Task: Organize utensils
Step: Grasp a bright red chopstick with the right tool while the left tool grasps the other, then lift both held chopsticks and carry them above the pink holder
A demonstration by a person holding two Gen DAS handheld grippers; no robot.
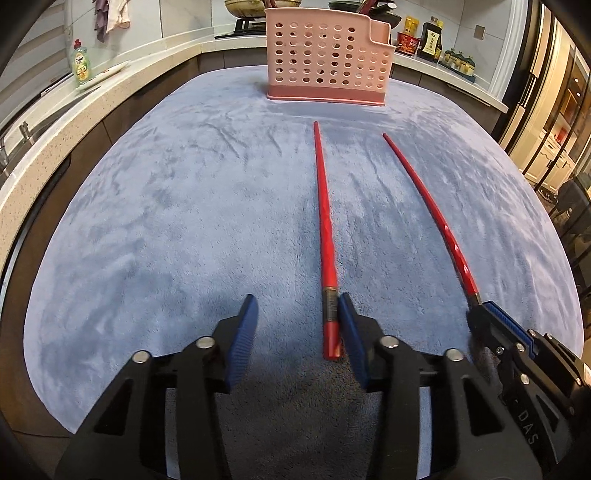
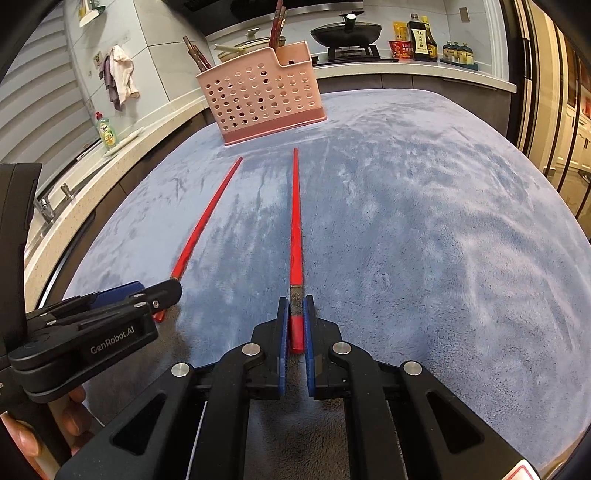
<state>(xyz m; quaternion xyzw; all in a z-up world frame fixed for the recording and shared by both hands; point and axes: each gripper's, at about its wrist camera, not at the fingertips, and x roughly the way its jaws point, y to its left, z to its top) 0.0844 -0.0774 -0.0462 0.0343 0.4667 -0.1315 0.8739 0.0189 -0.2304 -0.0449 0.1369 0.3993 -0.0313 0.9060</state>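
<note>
Two red chopsticks lie side by side on the blue cloth (image 1: 166, 206), tips toward the pink perforated holder (image 1: 325, 62) (image 2: 258, 96). My left gripper (image 1: 298, 297) (image 2: 173, 290) is open around the thick end of the left chopstick (image 1: 323, 206) (image 2: 207, 221). That chopstick rests close against the right pad (image 1: 349, 325), with a wide gap to the other pad. My right gripper (image 2: 296, 299) (image 1: 478, 308) is shut on the thick end of the right chopstick (image 2: 295, 221) (image 1: 428, 206), which still lies on the cloth.
Other chopsticks (image 2: 277, 26) stand in the holder. Beyond the cloth runs a counter with a dish-soap bottle (image 1: 82, 64), a tap (image 2: 46, 206), a wok (image 2: 347, 31) and sauce bottles (image 2: 421, 37). A person's hand (image 2: 22, 435) holds the left gripper.
</note>
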